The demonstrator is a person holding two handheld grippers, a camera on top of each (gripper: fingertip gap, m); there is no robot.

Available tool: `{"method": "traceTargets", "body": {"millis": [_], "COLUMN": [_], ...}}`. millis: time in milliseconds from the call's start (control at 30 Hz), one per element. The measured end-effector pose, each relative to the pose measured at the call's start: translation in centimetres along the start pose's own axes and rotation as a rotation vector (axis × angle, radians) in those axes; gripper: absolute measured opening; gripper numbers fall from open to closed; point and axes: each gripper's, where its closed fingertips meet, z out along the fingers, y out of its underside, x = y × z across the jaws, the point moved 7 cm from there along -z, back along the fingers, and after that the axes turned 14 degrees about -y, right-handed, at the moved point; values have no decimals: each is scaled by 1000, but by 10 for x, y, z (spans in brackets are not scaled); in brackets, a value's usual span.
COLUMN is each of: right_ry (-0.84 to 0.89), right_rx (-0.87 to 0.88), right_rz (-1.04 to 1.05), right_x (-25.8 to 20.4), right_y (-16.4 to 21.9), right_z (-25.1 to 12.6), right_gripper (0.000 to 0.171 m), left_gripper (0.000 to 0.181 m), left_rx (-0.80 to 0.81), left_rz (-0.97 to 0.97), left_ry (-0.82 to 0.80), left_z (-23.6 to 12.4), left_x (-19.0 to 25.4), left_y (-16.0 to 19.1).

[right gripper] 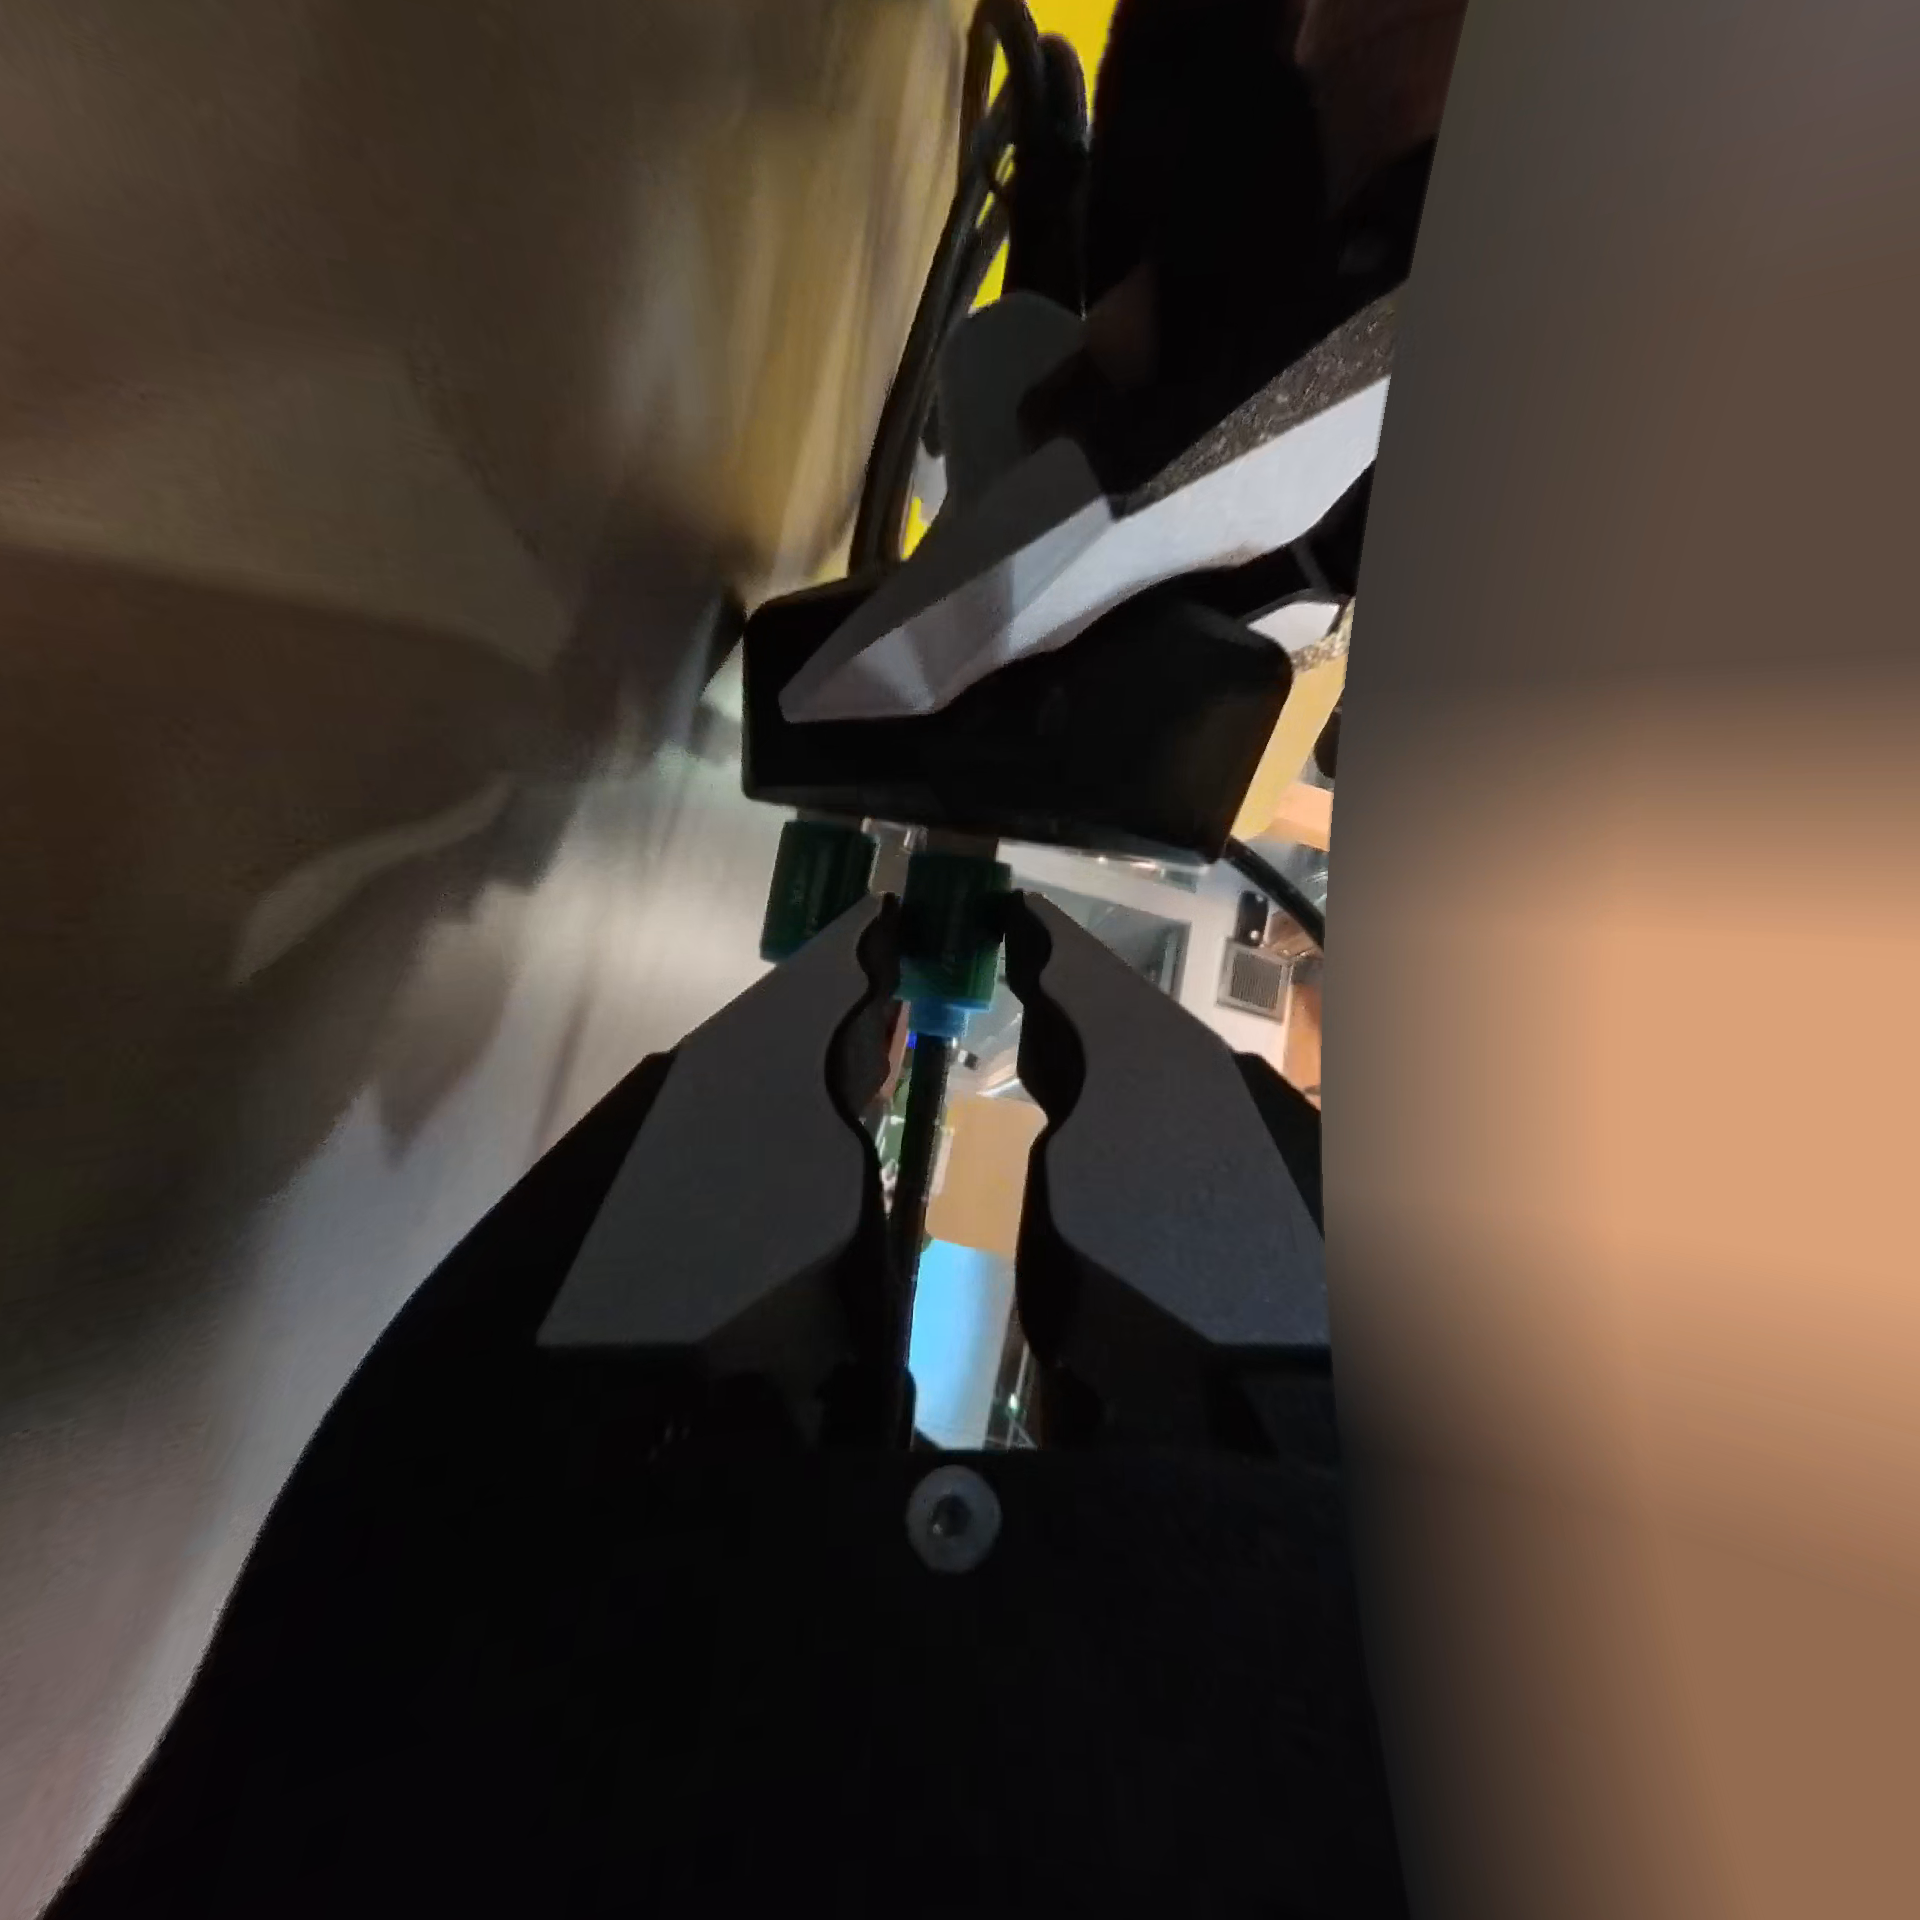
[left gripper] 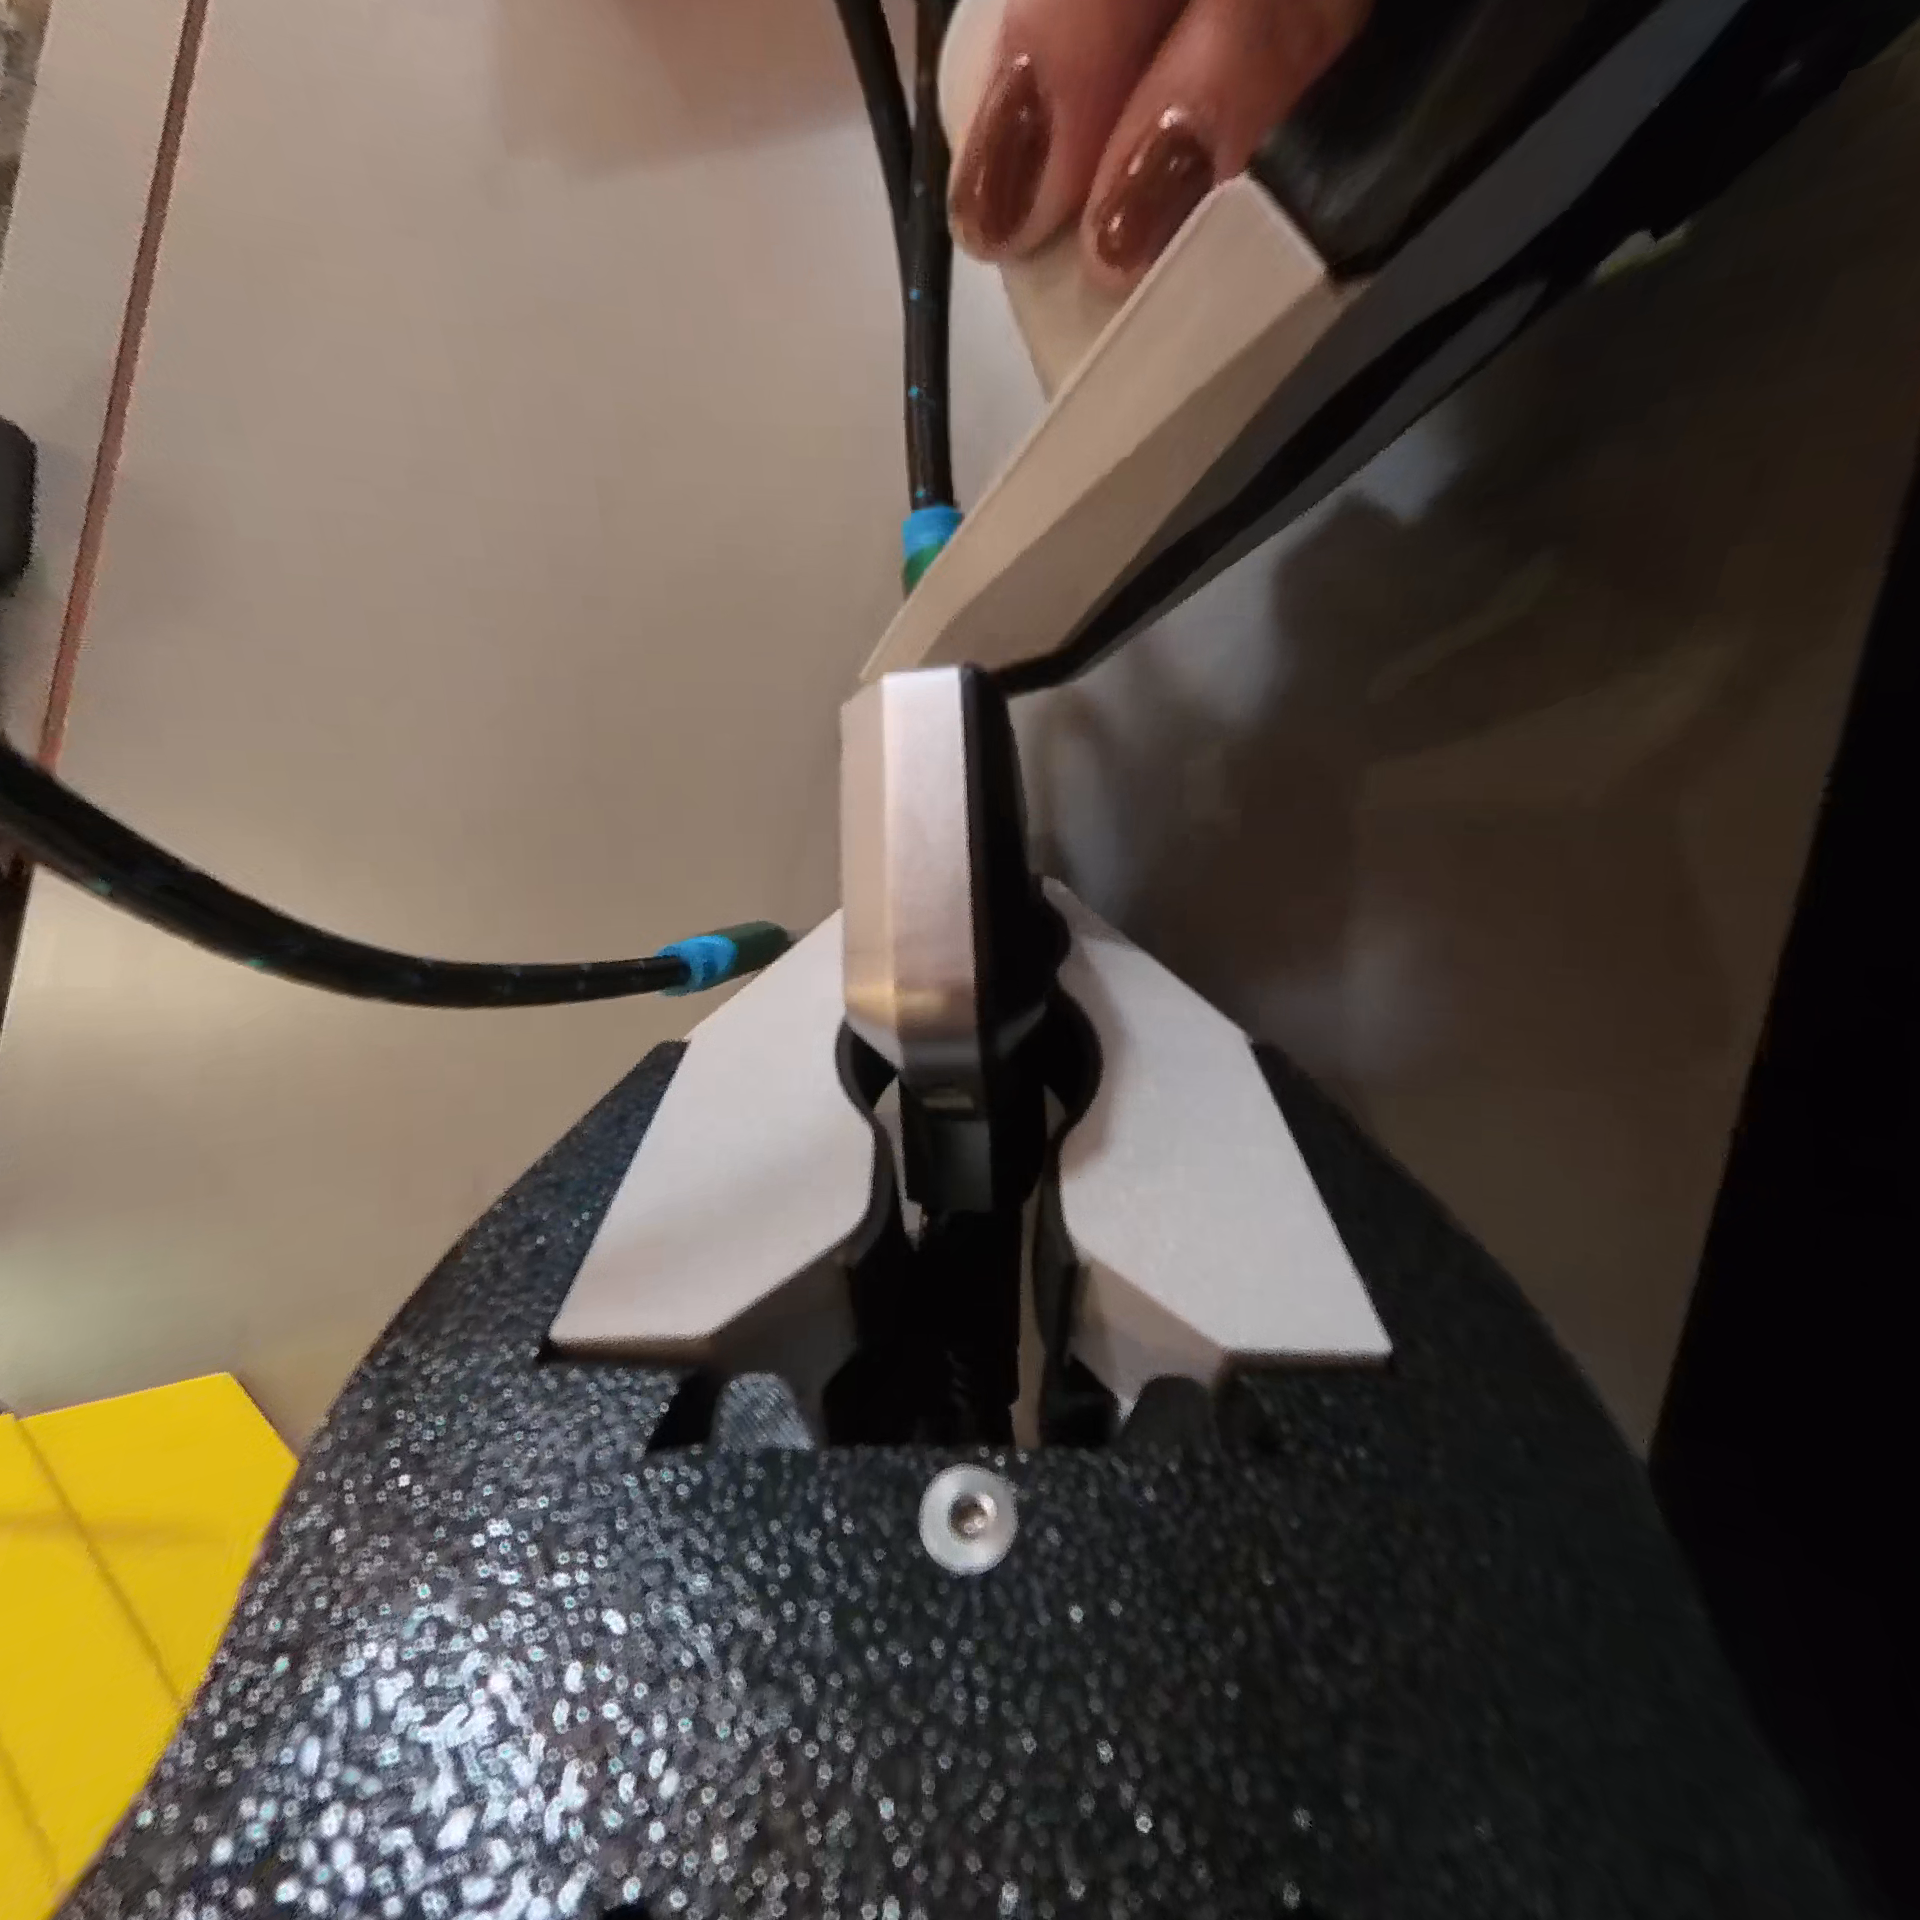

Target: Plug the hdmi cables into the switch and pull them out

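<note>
My left gripper (left gripper: 940, 997) is shut on the HDMI switch (left gripper: 914, 831), a slim silver and black box held edge-on between the white fingers. My right gripper (right gripper: 951, 914) is shut on a green HDMI plug (right gripper: 951, 940) whose metal tip sits at the black switch (right gripper: 1039, 748). A second green plug (right gripper: 816, 894) sits in the switch just to its left. In the left wrist view one black cable (left gripper: 416, 966) comes in from the left and another cable (left gripper: 925, 364) hangs from above. The right gripper's white finger (left gripper: 1091, 468) reaches down to the switch, held by a hand (left gripper: 1091, 135).
A yellow object (left gripper: 104, 1558) lies at the lower left. A beige surface (left gripper: 468, 520) fills the background. A dark glossy panel (left gripper: 1558, 831) stands close on the right. The left gripper's white finger (right gripper: 987, 623) lies across the switch in the right wrist view.
</note>
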Motion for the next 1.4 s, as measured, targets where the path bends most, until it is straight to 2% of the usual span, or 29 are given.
{"method": "traceTargets", "body": {"millis": [167,267,367,433,500,600,733,833,867,933,967,1033,1167,1233,1300,1400], "right_ry": [-8,-102,-181,-247,-283,-240,-153,-78,-43,0,12,-23,-336,-459,-531,-537], "right_rx": [47,159,238,246,223,172,135,108,92,77,81,117,181,221,249,206], "right_rz": [66,242,460,543,567,566,459,446,420,356,342,408,770,868,896,853], "right_x": [2,6,13,15,16,24,23,30,32,28,26,24,16,14,12,9], "right_y": [3,12,24,27,28,31,27,31,31,29,29,30,40,42,38,36], "right_z": [1,0,-4,-9,-14,-20,-21,-21,-20,-20,-21,-20,-13,-14,-17,-16], "right_gripper": [17,20,38,40,42,67,68,94,96,87,75,66,48,34,24,23], "left_gripper": [19,19,19,19,19,20,20,21,21,19,19,19,19,19,19,19], "left_rx": [-7,13,41,67,96,118,118,117,114,71,53,40,61,77,84,108], "left_rz": [-70,-55,-5,21,22,-12,-39,-99,-127,-158,-183,-242,-77,40,94,122], "left_ry": [1,10,-3,-3,4,8,-8,-21,-27,-57,-77,-54,-101,-149,-185,-204], "left_z": [-1,0,1,2,2,3,4,5,6,9,10,10,9,8,8,7], "left_x": [-1,-2,2,5,9,11,10,8,6,1,-4,-9,-6,-1,1,1], "left_y": [2,3,-1,-5,-8,-11,-9,-8,-7,-3,1,4,5,5,6,9]}}
